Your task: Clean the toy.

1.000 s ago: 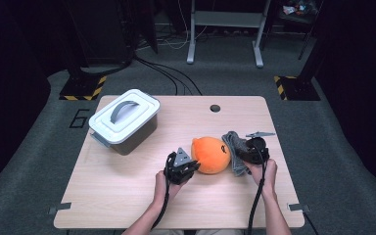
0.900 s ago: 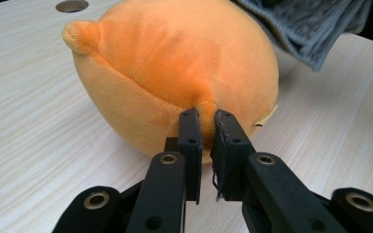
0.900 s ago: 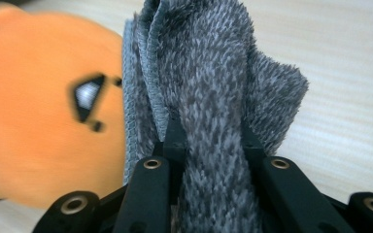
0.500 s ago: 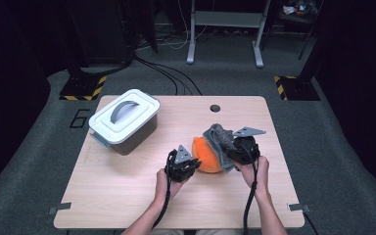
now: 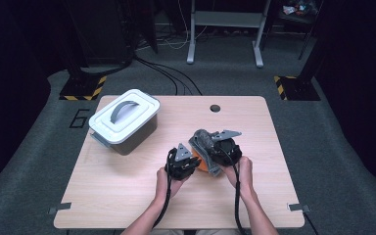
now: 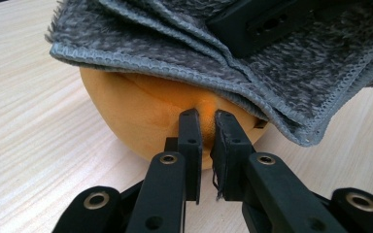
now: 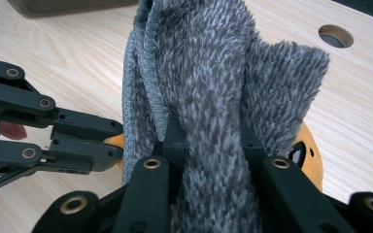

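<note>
1. The orange toy [image 6: 141,111] sits on the surface [image 5: 127,196] just right of centre. The grey cloth [image 6: 233,63] now drapes over its top and far side. A second ago the cloth lay beside it on the right, and the toy was bare.

2. The left gripper [image 6: 206,119] is clamped on a fold of the toy's orange fabric at its near side. Its jaws stand almost together and pin the toy down. In the high view it sits at the same spot as in the earlier frames.

3. The right gripper [image 7: 209,131] is clamped on a bunched fold of the cloth. In the high view it [image 5: 223,147] has swung from the right of the toy to a place above it, carrying the cloth across.

4. My reading: the work is wiping or covering the toy with the cloth, and it has only just reached contact. One side holds the toy steady while the other brings the cloth on.

5. Further off, a lidded box [image 5: 122,120] stands at the surface's far left, well apart. A round hole [image 5: 215,107] lies near the far edge.
</note>
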Demonstrator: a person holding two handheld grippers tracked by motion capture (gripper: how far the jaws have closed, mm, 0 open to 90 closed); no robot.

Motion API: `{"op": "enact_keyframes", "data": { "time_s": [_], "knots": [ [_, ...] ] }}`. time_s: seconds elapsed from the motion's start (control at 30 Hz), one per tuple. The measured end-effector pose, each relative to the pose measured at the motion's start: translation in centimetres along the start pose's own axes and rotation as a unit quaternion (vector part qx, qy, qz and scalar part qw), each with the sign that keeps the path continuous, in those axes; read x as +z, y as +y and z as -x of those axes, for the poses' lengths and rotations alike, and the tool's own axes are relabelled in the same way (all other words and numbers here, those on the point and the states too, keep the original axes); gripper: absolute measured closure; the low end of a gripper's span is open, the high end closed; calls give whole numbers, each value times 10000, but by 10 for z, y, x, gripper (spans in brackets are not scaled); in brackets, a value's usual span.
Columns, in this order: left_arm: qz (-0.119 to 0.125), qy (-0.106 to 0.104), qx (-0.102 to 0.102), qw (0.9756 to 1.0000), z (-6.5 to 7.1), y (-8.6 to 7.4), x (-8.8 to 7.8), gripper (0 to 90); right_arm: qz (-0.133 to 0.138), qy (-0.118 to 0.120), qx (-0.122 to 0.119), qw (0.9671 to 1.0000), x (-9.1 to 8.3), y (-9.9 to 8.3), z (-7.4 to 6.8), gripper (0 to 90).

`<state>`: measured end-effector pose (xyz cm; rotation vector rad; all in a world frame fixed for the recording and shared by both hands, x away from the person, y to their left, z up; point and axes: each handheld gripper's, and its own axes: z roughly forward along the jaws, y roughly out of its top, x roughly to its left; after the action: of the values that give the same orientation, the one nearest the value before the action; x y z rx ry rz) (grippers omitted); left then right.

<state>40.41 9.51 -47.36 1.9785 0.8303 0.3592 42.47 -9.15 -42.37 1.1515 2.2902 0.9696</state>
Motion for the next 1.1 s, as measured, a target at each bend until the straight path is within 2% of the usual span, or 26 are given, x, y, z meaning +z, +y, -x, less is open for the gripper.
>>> {"op": "enact_keyframes", "data": {
  "time_s": [0.17, 0.4, 0.5, 0.67, 0.77, 0.83, 0.9, 1.0, 1.1],
  "knots": [
    [-32, -30, -47, 10000, 0, 1, 0, 826, 40, -45, -11, 10000, 0, -1, 2, 732],
    [-22, -26, -75, 10000, 0, 1, 0, 825, 55, -130, 134, 9998, -6, -7, 10, 732],
    [-23, -30, -34, 10000, 0, 1, 0, 825, 35, -167, 239, 9996, -10, -12, 18, 731],
    [-10, -49, -87, 9999, 0, 1, 0, 826, 39, -248, 382, 9990, -12, -24, 36, 730],
    [27, -35, -108, 9999, 0, 0, 1, 825, -37, -304, 738, 9968, -10, -35, 50, 730],
    [-4, -70, -94, 9999, 0, 0, 1, 825, -94, -295, 828, 9961, -7, -42, 60, 730],
    [-3, -76, -88, 9999, 0, 0, 1, 825, -149, -297, 1071, 9937, -4, -48, 68, 729],
    [21, -71, -106, 9999, 0, 0, 1, 825, -258, -372, 1140, 9925, 3, -58, 78, 730],
    [20, -63, -91, 9999, 0, 0, 2, 825, -346, -323, 1334, 9899, 7, -63, 81, 729]
  ]
}}
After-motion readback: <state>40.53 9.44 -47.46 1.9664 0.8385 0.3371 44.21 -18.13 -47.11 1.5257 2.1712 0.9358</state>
